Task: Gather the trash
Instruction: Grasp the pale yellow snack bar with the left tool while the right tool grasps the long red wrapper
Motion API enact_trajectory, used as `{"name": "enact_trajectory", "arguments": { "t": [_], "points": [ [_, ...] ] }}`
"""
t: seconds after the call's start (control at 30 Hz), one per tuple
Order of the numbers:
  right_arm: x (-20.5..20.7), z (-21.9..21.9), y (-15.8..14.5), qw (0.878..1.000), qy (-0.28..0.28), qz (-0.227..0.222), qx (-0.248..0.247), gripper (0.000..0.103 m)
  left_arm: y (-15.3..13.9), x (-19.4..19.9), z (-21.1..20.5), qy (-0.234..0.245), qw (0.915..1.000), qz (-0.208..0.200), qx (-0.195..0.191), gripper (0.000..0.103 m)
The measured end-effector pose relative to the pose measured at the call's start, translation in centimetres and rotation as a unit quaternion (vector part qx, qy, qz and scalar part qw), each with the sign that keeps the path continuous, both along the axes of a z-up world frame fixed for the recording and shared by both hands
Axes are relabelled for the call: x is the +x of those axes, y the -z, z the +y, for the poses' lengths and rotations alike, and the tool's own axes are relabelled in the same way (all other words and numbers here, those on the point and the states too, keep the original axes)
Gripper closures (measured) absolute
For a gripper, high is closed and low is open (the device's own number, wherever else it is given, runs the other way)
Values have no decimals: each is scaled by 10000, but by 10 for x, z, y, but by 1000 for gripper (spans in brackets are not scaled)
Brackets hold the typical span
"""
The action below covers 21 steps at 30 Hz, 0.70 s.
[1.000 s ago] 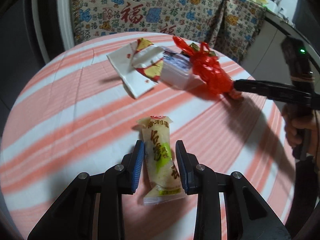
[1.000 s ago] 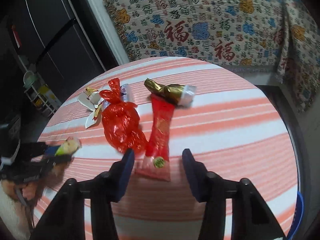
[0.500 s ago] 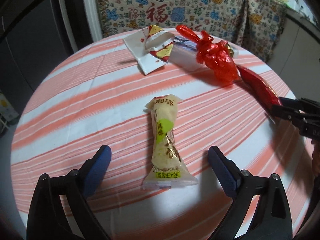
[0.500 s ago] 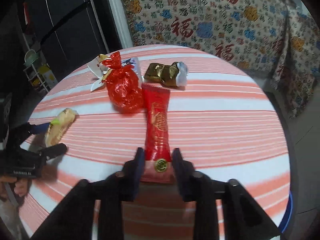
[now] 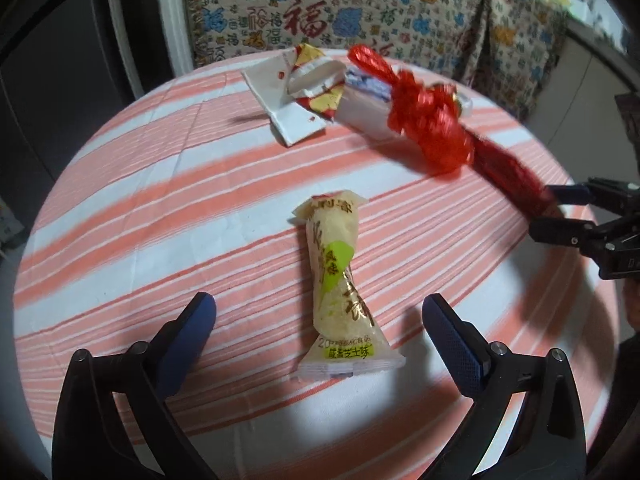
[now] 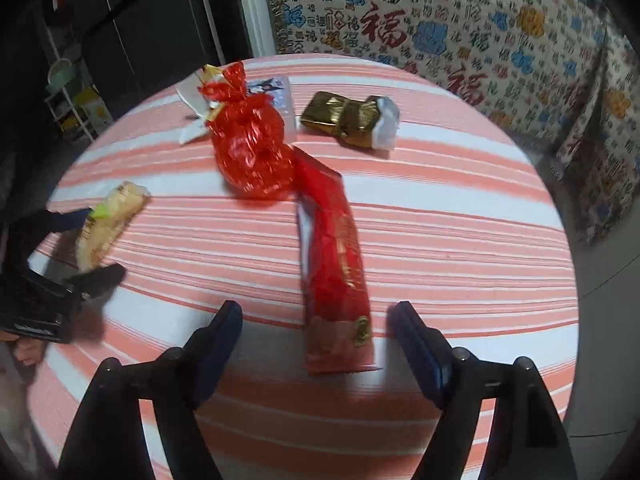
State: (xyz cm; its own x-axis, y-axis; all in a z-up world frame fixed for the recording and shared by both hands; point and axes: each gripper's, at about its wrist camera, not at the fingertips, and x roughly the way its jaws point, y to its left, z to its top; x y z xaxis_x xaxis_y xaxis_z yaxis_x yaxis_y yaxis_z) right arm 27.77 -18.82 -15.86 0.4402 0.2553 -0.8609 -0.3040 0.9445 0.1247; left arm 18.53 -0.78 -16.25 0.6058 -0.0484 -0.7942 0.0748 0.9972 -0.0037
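A yellow snack wrapper (image 5: pixel 336 280) lies flat on the striped round table (image 5: pixel 160 184), between the fingers of my left gripper (image 5: pixel 318 312). Its jaws are opening wide and the pads stand clear of the wrapper. A long red wrapper (image 6: pixel 336 256) lies between the fingers of my right gripper (image 6: pixel 318 316), whose jaws are opening without touching it. Behind it sit a crinkled red foil bundle (image 6: pixel 252 152), a gold foil wrapper (image 6: pixel 344 116), a torn white packet (image 5: pixel 288 100) and a white tissue pack (image 5: pixel 364 108). The right gripper (image 5: pixel 548 212) shows at the left wrist view's right edge.
A sofa under a patterned cloth (image 6: pixel 400 20) stands behind the table. A dark cabinet (image 6: pixel 140 20) and a small shelf rack (image 6: pixel 72 92) are at the far left. The table's edge curves close below both grippers. A person's hand (image 6: pixel 24 352) holds the left gripper.
The left jaws have spread wide off the yellow wrapper, which stays on the table. The right jaws closed in on the long red wrapper's end, then spread apart again.
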Motion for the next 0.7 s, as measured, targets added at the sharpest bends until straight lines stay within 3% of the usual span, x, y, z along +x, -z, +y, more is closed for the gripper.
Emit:
{"name": "enact_trajectory", "arguments": {
  "t": [0.1,0.23,0.3,0.33,0.4,0.43,0.47,0.7],
  "points": [
    [6,4,-16,9999,-136,-55,-35,24,-6,3,7,28,9994,0,-350,1],
    [23,16,-19,9994,-258,97,-213,27,-8,11,1,136,9997,87,-160,16],
    [29,19,-16,9990,-282,169,-294,36,-10,13,-4,188,9997,119,-88,22],
    [30,20,-15,9990,-286,205,-293,42,-11,15,-5,203,9997,104,-38,29],
    [33,17,-8,9990,-224,312,-240,78,-14,15,-10,289,9996,50,52,57],
    [32,13,-8,9992,-165,346,-149,78,-15,14,-12,323,9994,37,70,85],
    [29,6,-10,9994,-45,342,10,79,-16,13,-13,350,9994,23,58,91],
    [-1,-22,-36,9977,261,49,619,79,-26,-8,-14,291,9983,-219,-460,94]
  ]
}}
